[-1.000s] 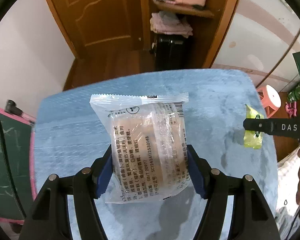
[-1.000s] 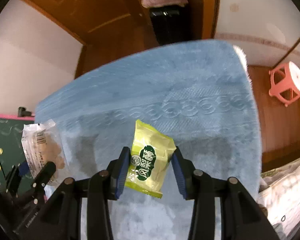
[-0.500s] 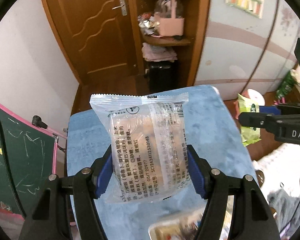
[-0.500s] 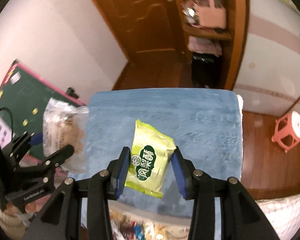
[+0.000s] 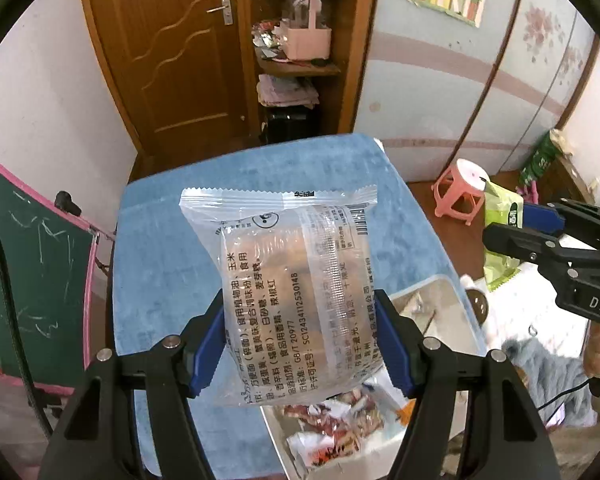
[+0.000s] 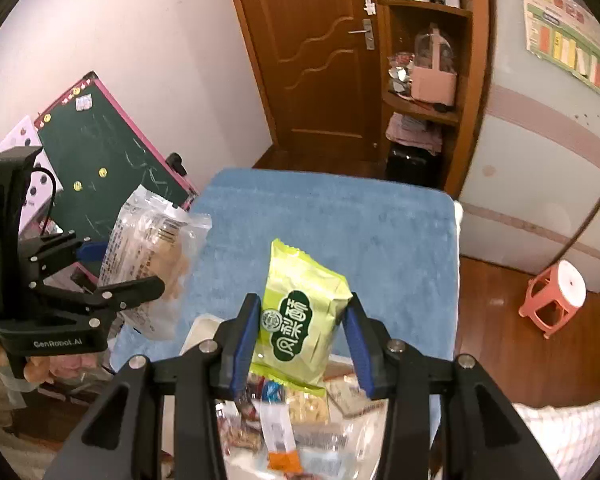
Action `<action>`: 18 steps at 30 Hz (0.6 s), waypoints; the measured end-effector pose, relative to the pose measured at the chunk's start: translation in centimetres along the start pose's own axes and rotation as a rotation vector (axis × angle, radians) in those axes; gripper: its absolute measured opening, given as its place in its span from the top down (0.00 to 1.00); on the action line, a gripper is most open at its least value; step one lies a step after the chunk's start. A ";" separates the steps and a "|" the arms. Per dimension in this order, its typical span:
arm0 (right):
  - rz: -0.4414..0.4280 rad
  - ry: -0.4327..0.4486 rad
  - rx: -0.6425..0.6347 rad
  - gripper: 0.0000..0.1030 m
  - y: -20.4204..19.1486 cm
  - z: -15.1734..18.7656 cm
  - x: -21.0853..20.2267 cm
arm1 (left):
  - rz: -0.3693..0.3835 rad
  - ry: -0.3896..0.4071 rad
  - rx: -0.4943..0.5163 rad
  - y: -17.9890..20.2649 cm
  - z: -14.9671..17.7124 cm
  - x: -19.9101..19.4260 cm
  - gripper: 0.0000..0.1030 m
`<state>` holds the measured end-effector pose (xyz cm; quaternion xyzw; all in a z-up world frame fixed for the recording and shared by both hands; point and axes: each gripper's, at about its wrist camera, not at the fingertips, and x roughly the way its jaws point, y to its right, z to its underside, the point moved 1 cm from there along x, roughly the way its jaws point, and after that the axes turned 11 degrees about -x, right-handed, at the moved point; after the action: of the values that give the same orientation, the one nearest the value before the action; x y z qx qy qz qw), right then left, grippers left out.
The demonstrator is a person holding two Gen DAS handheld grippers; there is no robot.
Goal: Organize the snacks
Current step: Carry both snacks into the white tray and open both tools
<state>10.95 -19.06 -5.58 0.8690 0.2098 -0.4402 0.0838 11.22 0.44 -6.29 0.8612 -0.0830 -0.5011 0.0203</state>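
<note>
The left gripper (image 5: 300, 344) clamps a clear noodle-snack packet (image 5: 288, 280), the right gripper (image 6: 300, 344) a green pastry packet (image 6: 300, 320); both remain unplaced above the near, part-filled white bin (image 5: 440, 292).

Ahead of us, toward twelve o'clock, the blue counter (image 6: 340, 220) lies bare and open to pass over. Below our tongs the white bin (image 5: 452, 320) is crowded with snack packets (image 6: 276, 428). A pink stool (image 6: 552, 296) stands at three o'clock, a chalkboard (image 6: 112, 152) at nine.
</note>
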 end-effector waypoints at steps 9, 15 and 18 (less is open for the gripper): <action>-0.007 -0.145 0.083 0.59 -1.7 7.8 2.9 | -0.046 -0.066 0.012 1.3 7.1 4.6 0.35; -0.052 -0.258 0.118 0.59 -2.5 10.7 5.6 | -0.038 -0.157 -0.007 2.4 11.0 7.5 0.35; -0.050 -0.282 0.108 0.59 -3.3 11.3 6.2 | -0.027 -0.175 -0.008 2.8 11.8 7.7 0.34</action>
<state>4.50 -18.04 -17.19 0.7962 0.1935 -0.5706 0.0547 4.34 -3.02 -18.46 0.8151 -0.0709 -0.5749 0.0098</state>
